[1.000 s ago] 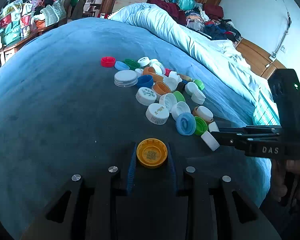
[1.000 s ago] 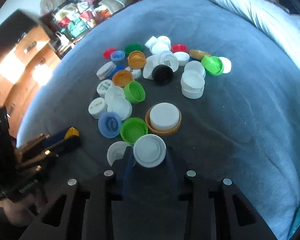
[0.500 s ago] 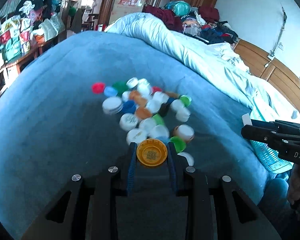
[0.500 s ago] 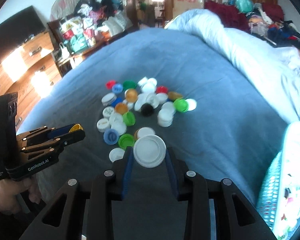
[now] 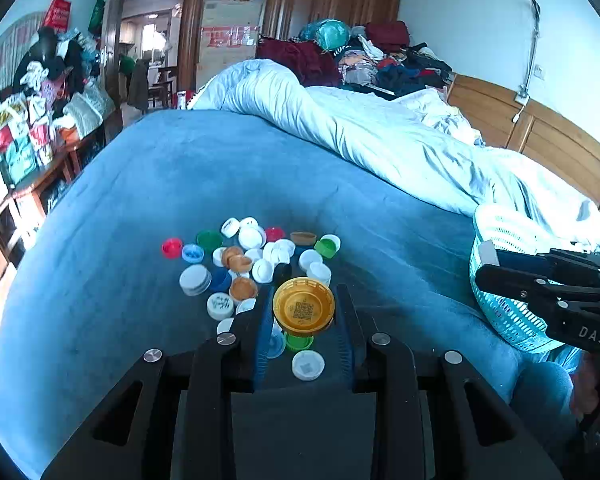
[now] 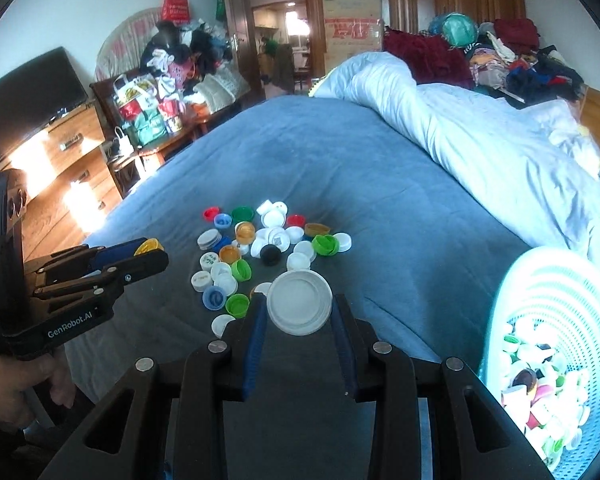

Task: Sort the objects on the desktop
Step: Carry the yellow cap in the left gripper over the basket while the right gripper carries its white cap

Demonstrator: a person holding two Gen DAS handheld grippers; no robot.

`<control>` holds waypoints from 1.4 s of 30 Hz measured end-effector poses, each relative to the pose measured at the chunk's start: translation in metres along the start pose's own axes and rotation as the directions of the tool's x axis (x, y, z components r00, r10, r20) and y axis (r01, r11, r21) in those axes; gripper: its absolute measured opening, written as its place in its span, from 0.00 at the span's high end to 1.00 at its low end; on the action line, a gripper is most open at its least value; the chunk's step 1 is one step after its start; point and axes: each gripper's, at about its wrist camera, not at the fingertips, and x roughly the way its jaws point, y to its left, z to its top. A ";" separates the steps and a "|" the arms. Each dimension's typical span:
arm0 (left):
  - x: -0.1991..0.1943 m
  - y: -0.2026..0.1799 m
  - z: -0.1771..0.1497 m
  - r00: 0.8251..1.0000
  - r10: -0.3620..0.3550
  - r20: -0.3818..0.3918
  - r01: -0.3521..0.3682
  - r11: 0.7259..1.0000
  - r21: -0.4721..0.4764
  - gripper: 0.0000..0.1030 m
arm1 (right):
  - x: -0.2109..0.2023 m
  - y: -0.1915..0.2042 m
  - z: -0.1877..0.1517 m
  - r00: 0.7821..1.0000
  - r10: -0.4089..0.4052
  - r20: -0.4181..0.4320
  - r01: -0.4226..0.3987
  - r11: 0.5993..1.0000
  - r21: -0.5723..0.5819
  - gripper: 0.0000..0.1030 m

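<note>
The caps lie on a bed (image 5: 148, 184) covered with a blue velvety blanket, in a cluttered bedroom. A pale blue quilt (image 5: 372, 136) is bunched along the bed's far side, with clothes heaped behind it against dark wooden wardrobes. A cardboard box (image 6: 352, 20) stands by an open doorway, a wooden side table (image 6: 172, 140) loaded with bags and packets stands off the bed's left edge, and a dark television (image 6: 28, 88) sits on a wooden chest of drawers nearer the camera on that side.

The pile of bottle caps (image 6: 268, 248), white, green, blue, orange, red and one black, is spread in a loose cluster on the middle of the blanket, toward its near edge. A turquoise mesh basket (image 6: 548, 304) sits at the bed's near right corner, part filled with mixed caps.

The left tool (image 5: 303, 308) is clamped on a yellow cap (image 5: 303, 306), open side up with a printed code inside, held above the pile. The right tool (image 6: 300, 304) grips a wide white cap (image 6: 300, 302) between its blue pads, also held clear of the blanket. A hand (image 6: 16, 384) grips the left tool's handle at the left edge of the right wrist view.
</note>
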 end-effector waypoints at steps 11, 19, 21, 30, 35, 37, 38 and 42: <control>0.004 -0.040 0.021 0.999 -0.032 0.012 0.031 0.996 0.078 0.76 | -0.032 -0.043 -0.003 0.996 -0.066 0.055 0.062 0.996 0.065 0.66; 0.008 -0.074 0.039 0.997 -0.076 0.025 0.072 0.989 0.127 0.76 | -0.057 -0.081 -0.003 0.987 -0.137 0.086 0.127 0.986 0.112 0.66; 0.009 -0.083 0.044 0.996 -0.091 0.026 0.086 0.987 0.138 0.76 | -0.064 -0.092 -0.004 0.983 -0.161 0.093 0.149 0.981 0.120 0.66; 0.016 -0.137 0.065 0.980 -0.199 0.021 0.192 0.963 0.192 0.76 | -0.093 -0.139 -0.015 0.964 -0.248 0.100 0.227 0.957 0.183 0.65; 0.024 -0.174 0.076 0.969 -0.248 -0.001 0.241 0.941 0.237 0.76 | -0.106 -0.165 -0.024 0.954 -0.287 0.087 0.262 0.938 0.225 0.65; 0.025 -0.187 0.079 0.965 -0.263 -0.009 0.257 0.933 0.254 0.76 | -0.110 -0.173 -0.025 0.951 -0.298 0.084 0.272 0.933 0.234 0.65; 0.026 -0.194 0.080 0.962 -0.272 -0.012 0.266 0.928 0.260 0.76 | -0.113 -0.177 -0.026 0.949 -0.303 0.084 0.277 0.931 0.237 0.65; 0.029 -0.223 0.087 0.951 -0.308 -0.033 0.304 0.907 0.292 0.76 | -0.125 -0.190 -0.028 0.942 -0.323 0.086 0.293 0.922 0.254 0.65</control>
